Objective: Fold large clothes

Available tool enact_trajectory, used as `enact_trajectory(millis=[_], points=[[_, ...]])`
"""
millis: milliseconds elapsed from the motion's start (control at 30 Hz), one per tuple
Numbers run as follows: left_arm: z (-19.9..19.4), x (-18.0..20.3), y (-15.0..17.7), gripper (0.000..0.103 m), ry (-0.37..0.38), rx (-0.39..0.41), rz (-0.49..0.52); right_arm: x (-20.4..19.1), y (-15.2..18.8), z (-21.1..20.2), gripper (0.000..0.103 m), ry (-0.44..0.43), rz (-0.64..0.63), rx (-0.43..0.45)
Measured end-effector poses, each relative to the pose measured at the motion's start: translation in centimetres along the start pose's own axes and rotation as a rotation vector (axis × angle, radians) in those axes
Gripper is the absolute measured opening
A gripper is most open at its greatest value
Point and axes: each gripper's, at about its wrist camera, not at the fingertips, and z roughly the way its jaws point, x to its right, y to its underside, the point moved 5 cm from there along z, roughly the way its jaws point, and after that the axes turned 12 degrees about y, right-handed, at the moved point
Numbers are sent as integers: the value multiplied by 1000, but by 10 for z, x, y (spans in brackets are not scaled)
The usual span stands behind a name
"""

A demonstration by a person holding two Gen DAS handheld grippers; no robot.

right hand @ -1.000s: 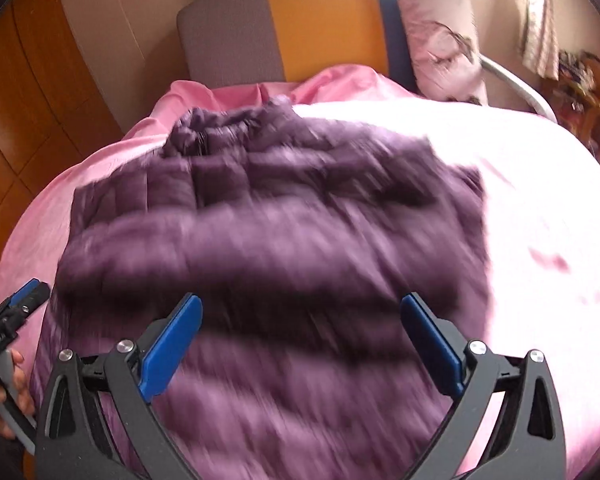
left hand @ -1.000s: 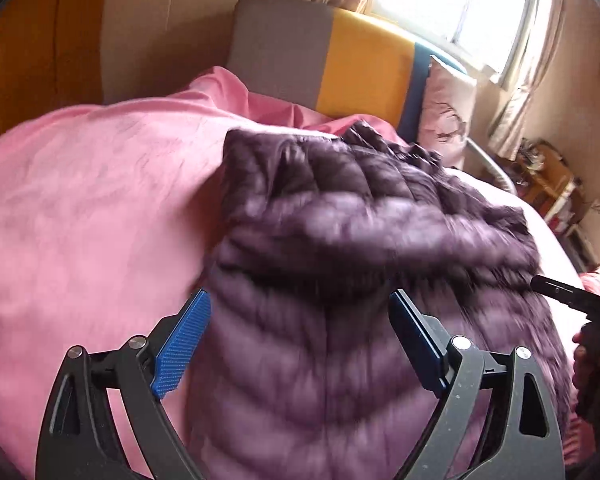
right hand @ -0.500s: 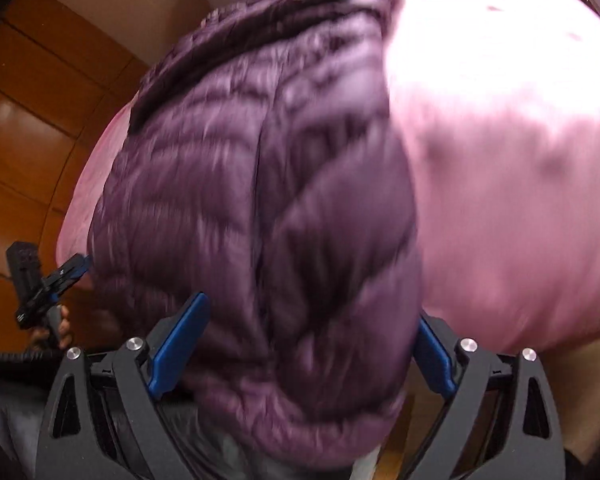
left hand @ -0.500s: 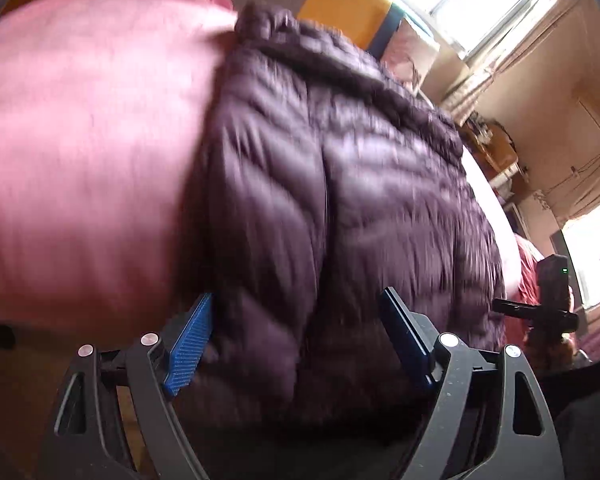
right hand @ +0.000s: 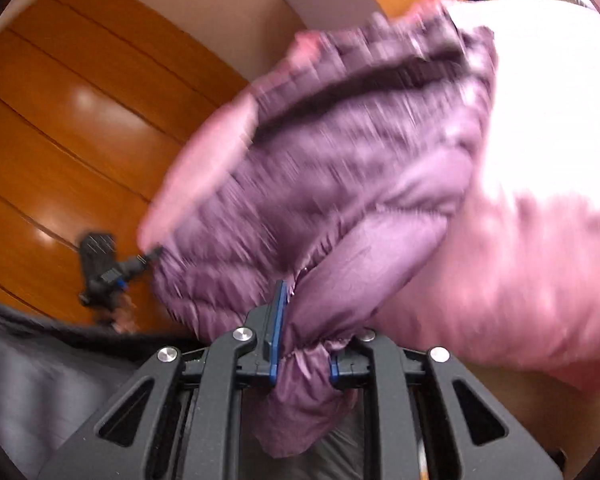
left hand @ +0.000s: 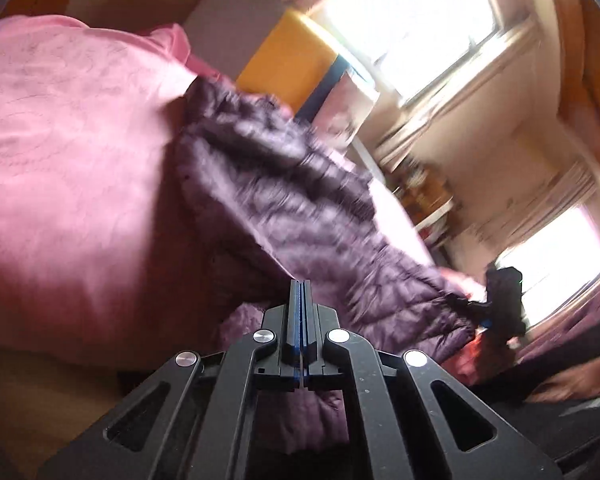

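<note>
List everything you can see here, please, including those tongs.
jacket: one, purple quilted, lifted off the bed
bed cover: one, pink, under the jacket
headboard: one, grey, yellow and blue, behind the bed
pillow: one, pale, against the headboard
windows: two, bright, far wall
wood panelling: orange-brown, beside the bed
left tongs: one, black with blue pads, just closed on the jacket's corner
right tongs: one, same colours, just closed on bunched jacket cloth

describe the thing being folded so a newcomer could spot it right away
Find the bed with the pink cover. On it lies a puffy quilted jacket, its near hem pinched in the right gripper. It is the only dark purple, stitched, ribbed item against the smooth pink bedding.
</note>
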Motion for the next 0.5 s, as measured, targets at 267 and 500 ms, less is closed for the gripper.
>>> enact_trajectory(millis=[267, 500], points=[[26, 6, -64, 0, 105, 73, -10, -18, -74, -18, 14, -56, 25, 156], [66, -30, -156, 0, 62, 126, -53, 28, -170, 1, 13, -3, 172, 232]])
